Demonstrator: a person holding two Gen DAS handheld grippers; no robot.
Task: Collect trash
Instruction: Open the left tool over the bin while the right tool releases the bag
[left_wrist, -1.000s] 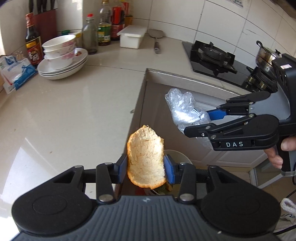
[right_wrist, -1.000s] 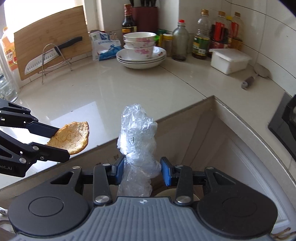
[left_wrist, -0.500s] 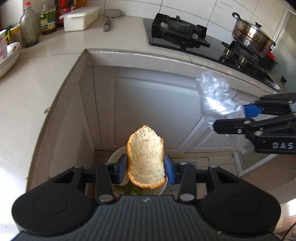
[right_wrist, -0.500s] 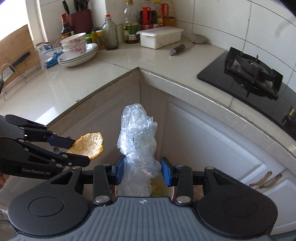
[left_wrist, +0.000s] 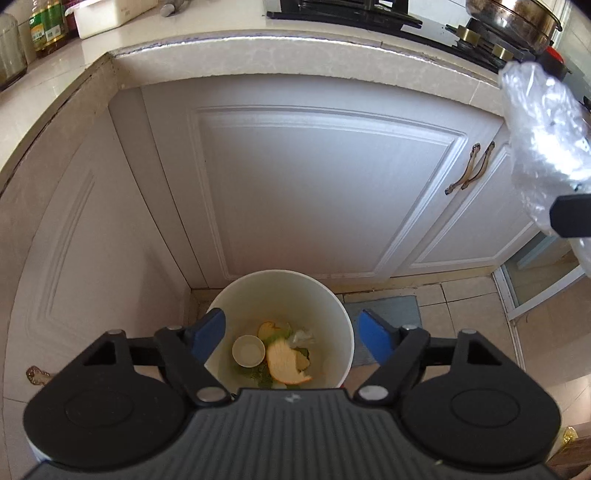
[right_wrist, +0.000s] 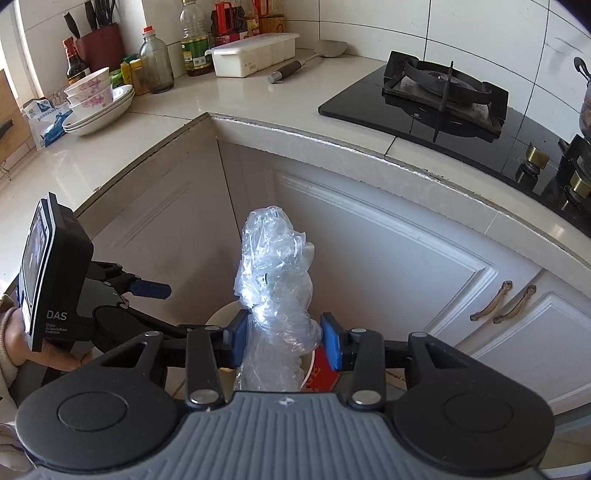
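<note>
A: Your left gripper (left_wrist: 290, 334) has just been opening, jaws wide with nothing between them. The orange peel (left_wrist: 286, 363) lies in the white bin (left_wrist: 343, 317) on the tiled floor (left_wrist: 465, 314), near the corner of the white cabinets (left_wrist: 314, 177).

B: And your right gripper (right_wrist: 281, 338) is clamped on the crumpled plastic wrap (right_wrist: 275, 280), up right of the bin. Beige counter (right_wrist: 229, 96) above, black stove (right_wrist: 439, 96) far right.
</note>
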